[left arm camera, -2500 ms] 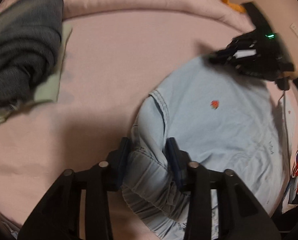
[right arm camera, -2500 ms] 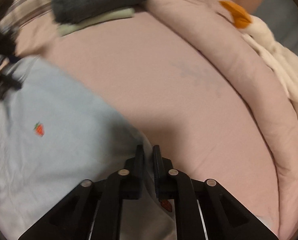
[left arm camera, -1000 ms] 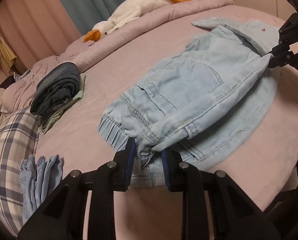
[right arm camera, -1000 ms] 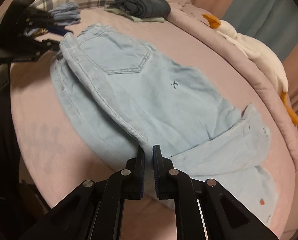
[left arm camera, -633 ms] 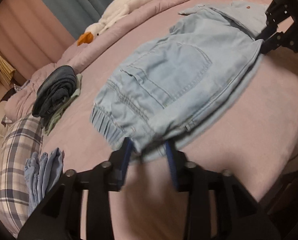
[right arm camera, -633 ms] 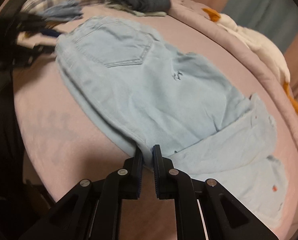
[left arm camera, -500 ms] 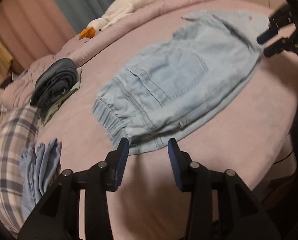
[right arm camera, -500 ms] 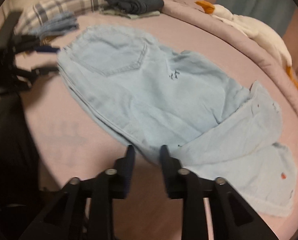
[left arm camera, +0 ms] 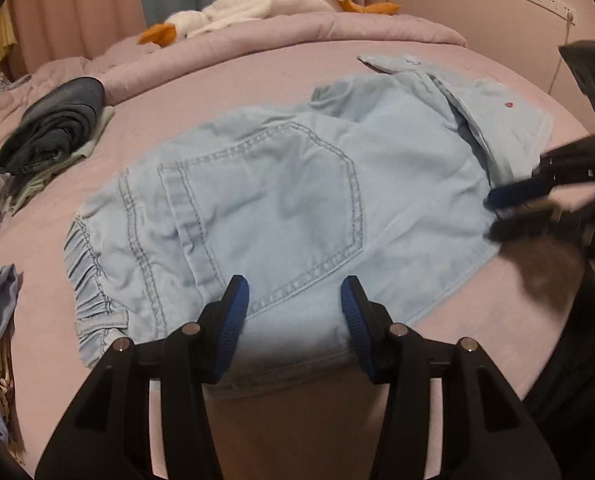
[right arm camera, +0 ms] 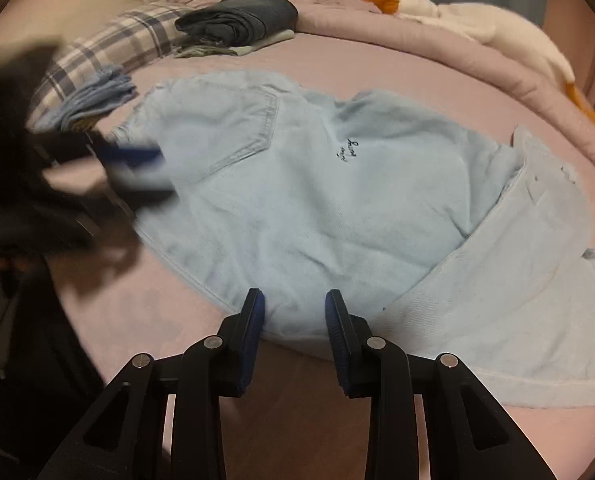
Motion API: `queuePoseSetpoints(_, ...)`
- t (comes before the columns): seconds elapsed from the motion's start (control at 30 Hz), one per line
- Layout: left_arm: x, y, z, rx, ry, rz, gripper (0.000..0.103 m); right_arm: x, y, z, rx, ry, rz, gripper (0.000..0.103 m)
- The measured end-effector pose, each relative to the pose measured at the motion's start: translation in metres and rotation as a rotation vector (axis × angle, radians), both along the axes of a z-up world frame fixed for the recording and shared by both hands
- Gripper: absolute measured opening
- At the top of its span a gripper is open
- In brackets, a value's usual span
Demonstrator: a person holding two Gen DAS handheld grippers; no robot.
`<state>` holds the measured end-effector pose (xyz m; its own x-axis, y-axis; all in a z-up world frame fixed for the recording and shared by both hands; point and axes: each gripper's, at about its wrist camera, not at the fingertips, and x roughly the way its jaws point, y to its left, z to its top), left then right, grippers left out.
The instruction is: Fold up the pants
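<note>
Both jaws spread over the flat pants (left arm camera: 281, 200), ungripped

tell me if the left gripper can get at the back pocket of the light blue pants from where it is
Probably yes: the left gripper is open just above the pocket of the pants, nothing lying between.

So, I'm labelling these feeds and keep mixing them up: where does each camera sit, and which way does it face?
Left wrist: on the left claw, looking down across the light blue pants from their waistband end; its own open fingers show, the right claw at the right edge.
Right wrist: on the right claw, above the pants' near edge; own open fingers, blurred left claw at left.
Shared: pants, dark folded clothes, plush goose.
</note>
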<state>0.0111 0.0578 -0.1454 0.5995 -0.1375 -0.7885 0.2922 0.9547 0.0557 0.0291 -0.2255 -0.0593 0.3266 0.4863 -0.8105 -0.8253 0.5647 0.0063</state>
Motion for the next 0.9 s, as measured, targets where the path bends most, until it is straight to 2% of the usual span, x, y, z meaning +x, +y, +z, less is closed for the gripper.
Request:
queuePoseSetpoints(0.03,0.002,0.001,0.003,-0.016,0.015,0.004,0.048,0.008,-0.009,0.007,0.043,0.053,-0.013,0.032)
queuePoseSetpoints(0.13,0.011,0.000,0.015,-0.093,0.055,0.029,0.049,0.033,-0.036,0.031,0.157,0.098,-0.084,0.032)
queuePoseSetpoints(0.2,0.017,-0.007,0.023,-0.153,0.055,0.016,0.050,0.059,-0.060,0.049,0.241,0.115,-0.177,0.033)
queuePoseSetpoints(0.27,0.025,-0.025,0.031,-0.207,0.055,-0.018,0.051,0.094,-0.079,0.062,0.280,0.121,-0.288,0.038)
queuePoseSetpoints(0.37,0.041,-0.057,0.036,-0.280,0.073,-0.091,0.051,0.144,-0.083,0.071,0.218,0.115,-0.396,0.039)
queuePoseSetpoints(0.57,0.070,-0.136,0.035,-0.315,0.117,-0.260,0.050,0.219,-0.046,0.074,0.099,0.118,-0.434,0.039)
queuePoseSetpoints(0.7,0.080,-0.171,0.026,-0.246,0.125,-0.315,0.049,0.258,-0.017,0.056,-0.001,0.128,-0.453,0.042)
queuePoseSetpoints(0.73,0.081,-0.177,0.022,-0.213,0.130,-0.311,0.045,0.266,-0.011,0.046,-0.049,0.129,-0.475,0.042)
queuePoseSetpoints(0.77,0.081,-0.180,0.019,-0.192,0.134,-0.305,0.034,0.273,-0.006,0.035,-0.102,0.129,-0.496,0.042)
queuePoseSetpoints(0.8,0.082,-0.183,0.015,-0.174,0.143,-0.298,0.030,0.276,-0.003,0.027,-0.133,0.130,-0.508,0.042)
queuePoseSetpoints(0.83,0.082,-0.184,0.014,-0.173,0.140,-0.291,0.028,0.277,-0.002,0.018,-0.161,0.126,-0.511,0.034)
queuePoseSetpoints(0.9,0.082,-0.183,0.015,-0.185,0.133,-0.280,0.023,0.268,-0.006,0.018,-0.146,0.062,-0.492,0.010)
